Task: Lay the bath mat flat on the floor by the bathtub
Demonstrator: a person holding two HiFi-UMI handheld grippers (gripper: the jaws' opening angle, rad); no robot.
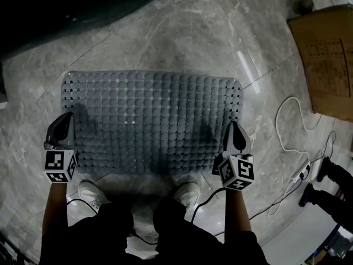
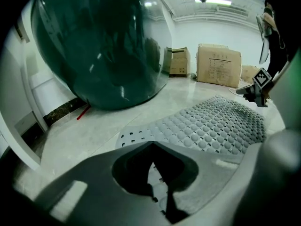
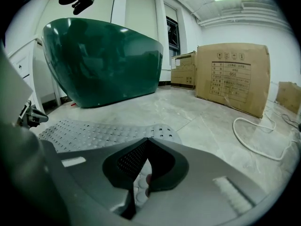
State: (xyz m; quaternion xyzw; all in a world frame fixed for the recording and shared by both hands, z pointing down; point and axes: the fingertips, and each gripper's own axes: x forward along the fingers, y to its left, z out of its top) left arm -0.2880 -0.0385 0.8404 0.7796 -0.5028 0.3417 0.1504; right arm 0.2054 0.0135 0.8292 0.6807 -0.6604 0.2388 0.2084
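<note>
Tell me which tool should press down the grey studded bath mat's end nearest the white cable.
Right. The right tool sits at the grey studded rubber bath mat's end beside the white cable; the left tool is at the opposite end.

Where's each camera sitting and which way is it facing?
Head view: on the head, steeply down at the bath mat; arms, shoes, left gripper, right gripper show.
Left gripper view: low at the mat's left edge, facing bathtub and boxes; own jaws shut on mat.
Right gripper view: low at the right edge, facing likewise; jaws shut on mat.
Shared: mat in all three.
</note>
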